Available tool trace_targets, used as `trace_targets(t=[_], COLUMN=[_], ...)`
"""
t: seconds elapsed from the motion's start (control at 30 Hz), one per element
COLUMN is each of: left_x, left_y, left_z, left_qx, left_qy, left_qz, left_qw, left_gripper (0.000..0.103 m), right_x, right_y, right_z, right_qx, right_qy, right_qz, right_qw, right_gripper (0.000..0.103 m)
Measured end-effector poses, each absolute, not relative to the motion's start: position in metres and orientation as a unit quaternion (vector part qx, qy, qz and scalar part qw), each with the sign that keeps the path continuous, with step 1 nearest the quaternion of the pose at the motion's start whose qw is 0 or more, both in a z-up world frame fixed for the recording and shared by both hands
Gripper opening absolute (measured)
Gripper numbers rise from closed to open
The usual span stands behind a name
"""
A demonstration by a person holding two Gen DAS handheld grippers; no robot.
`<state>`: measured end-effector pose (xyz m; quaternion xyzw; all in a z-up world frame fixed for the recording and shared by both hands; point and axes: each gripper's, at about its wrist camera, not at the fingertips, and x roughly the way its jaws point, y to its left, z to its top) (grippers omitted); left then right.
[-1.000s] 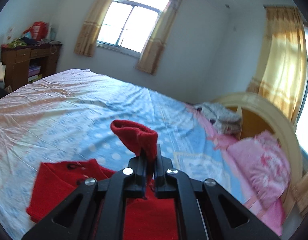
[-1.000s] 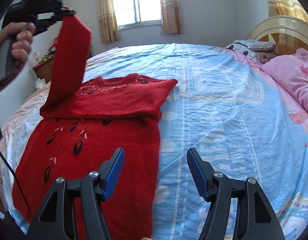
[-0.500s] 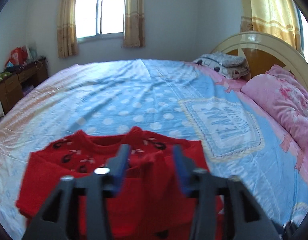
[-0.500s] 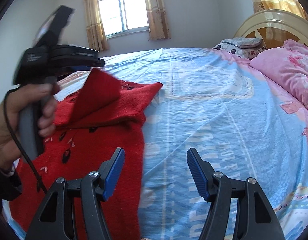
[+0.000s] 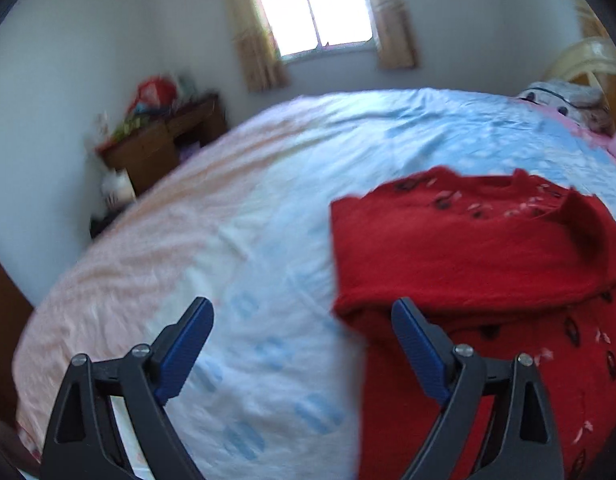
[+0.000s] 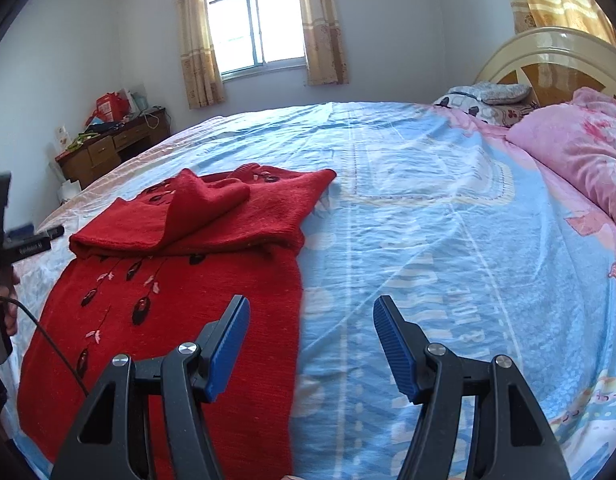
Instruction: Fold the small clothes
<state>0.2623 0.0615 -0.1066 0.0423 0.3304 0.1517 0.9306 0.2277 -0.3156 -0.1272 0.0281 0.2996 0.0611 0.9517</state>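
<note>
Left wrist view first: the left claw (image 5: 303, 354) hangs over bare sheet, its blue pads spreading wider apart with nothing between them. The red knitted sweater with dark leaf embroidery (image 5: 488, 264) lies to its right on the pale blue and pink printed bed sheet (image 5: 235, 248), and the folded left edge of the garment sits just beside the claw's right pad. A brown wooden desk (image 5: 159, 148) stands far off by the wall.

Right wrist view, from the left edge: a hand (image 6: 3, 308) grips the handle of the left claw beside the sweater (image 6: 179, 292). The garment's long axis runs away from the camera, hem nearest, collar farthest, with both sleeves folded across the chest in a loose heap. The right claw (image 6: 312, 350) hovers above the hem's right corner, its left pad over the red knit and its right pad over sheet, holding nothing, jaws parted about midway. Both claws are close to the hem end, so the likely next fold lifts the hem toward the collar. Pink pillows (image 6: 576, 148) lie well apart at the headboard.
</note>
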Motion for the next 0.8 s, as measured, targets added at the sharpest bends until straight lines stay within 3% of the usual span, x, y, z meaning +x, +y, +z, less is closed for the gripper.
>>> trace_targets(t=[0.23, 0.37, 0.5, 0.8], left_x=[0.291, 0.286, 0.284, 0.279], left_y=[0.062, 0.086, 0.095, 0.086], left_z=[-0.134, -0.143, -0.147, -0.15], left_qx=[0.061, 0.0, -0.037, -0.009], left_qy=[0.365, 0.37, 0.366, 0.344], left_qz=[0.148, 0.139, 0.146, 0.133], left_qw=[0.917, 0.919, 0.918, 0.93], left_gripper=[0.098, 0.103, 0.103, 0.103], right_x=[0.227, 0.238, 0.265, 0.356], right_y=[-0.294, -0.275, -0.24, -0.165], right_z=[-0.112, -0.096, -0.085, -0.1], right_qx=[0.014, 0.021, 0.006, -0.026], right_qy=[0.294, 0.301, 0.31, 0.368], right_qz=[0.06, 0.073, 0.096, 0.077], right_qw=[0.954, 0.951, 0.946, 0.926], right_gripper=[0.065, 0.065, 0.065, 0.065])
